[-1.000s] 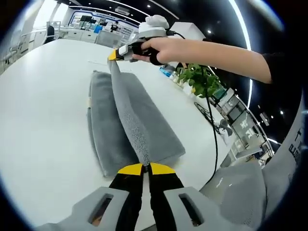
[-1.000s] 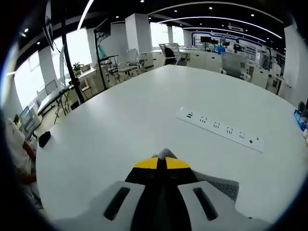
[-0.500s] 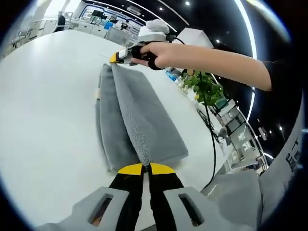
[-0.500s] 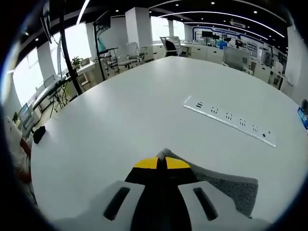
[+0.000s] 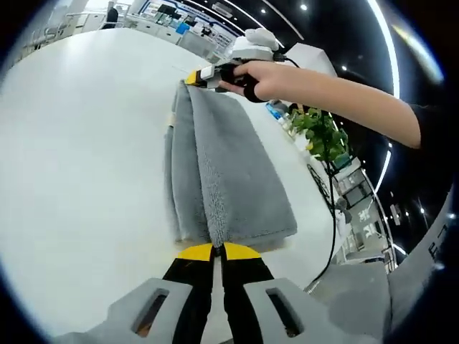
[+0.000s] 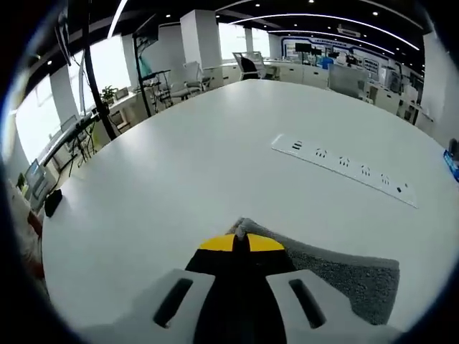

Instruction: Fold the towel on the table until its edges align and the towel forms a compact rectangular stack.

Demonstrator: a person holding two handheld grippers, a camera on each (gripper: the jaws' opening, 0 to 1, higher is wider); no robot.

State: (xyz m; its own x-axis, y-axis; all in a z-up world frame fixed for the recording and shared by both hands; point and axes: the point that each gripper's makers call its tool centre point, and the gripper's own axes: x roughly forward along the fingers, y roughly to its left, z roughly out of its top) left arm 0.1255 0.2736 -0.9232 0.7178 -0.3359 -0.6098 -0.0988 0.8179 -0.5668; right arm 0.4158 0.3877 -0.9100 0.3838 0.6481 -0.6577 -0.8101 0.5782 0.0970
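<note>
Setting: white table (image 5: 79, 150) in an open office, grey towel (image 5: 237, 186) lying mid-frame.
Change: raised fold is settling flat onto the stack.
Left gripper (image 5: 217, 251): clamping near edge.
Right gripper (image 5: 195, 77): pinching far corner, upper centre.
Meaning: fold nearly laid.

The left gripper (image 5: 218, 251) is rising from the bottom centre of the left gripper view, its yellow-tipped jaws pressing together on a ridge of grey fabric. At the upper centre of that view, a hand (image 5: 258, 75) with a bare forearm stretching in from the right is gripping the right gripper (image 5: 193, 77). In the right gripper view that gripper (image 6: 237, 242) is pinching cloth at bottom centre.
</note>
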